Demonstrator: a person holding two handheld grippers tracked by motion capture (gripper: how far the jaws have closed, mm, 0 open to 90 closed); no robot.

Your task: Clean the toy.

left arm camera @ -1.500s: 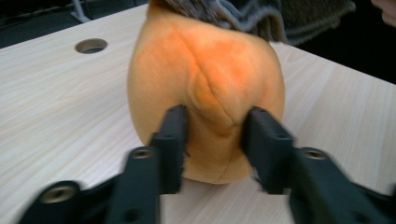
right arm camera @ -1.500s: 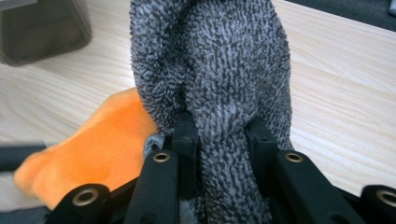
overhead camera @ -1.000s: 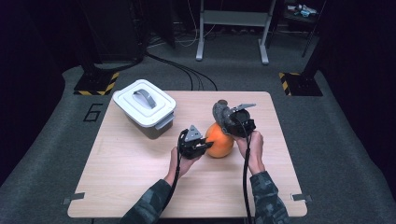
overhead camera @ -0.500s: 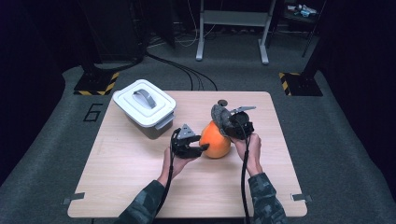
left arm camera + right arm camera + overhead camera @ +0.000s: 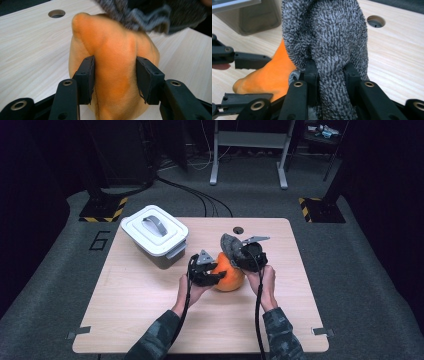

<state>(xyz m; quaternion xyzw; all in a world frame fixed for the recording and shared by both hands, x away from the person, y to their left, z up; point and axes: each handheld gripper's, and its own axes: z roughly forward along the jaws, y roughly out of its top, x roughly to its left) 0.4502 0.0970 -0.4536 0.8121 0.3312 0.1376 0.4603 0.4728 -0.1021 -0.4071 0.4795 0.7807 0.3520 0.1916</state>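
**Two grippers, two soft things at mid-table**

A dark room with cables on a grey floor surrounds a pale wooden table [image 5: 130,320], which carries everything here. Near the table's far left corner stands a grey box with a white lid [image 5: 154,232], its handle on top. A round cable hole [image 5: 238,230] sits close to the far edge, about midway along it.

Roughly at the table's centre, a little toward the right edge, lies an orange plush piece [image 5: 231,277]. The left gripper [image 5: 212,276] has its jaws clamped on that orange plush from the left side; in the left gripper view the two black pads press into the soft orange fabric [image 5: 113,75] on both flanks, and the plush rests on the tabletop.

The right gripper [image 5: 237,256] is closed on a grey speckled cloth [image 5: 229,245], which rises just behind and above the orange plush. In the right gripper view the jaws pinch a fold of the grey cloth [image 5: 332,45], with the orange plush [image 5: 272,75] below and to the side, touching the cloth. The left gripper's black jaws [image 5: 249,60] show there too, at the picture's left
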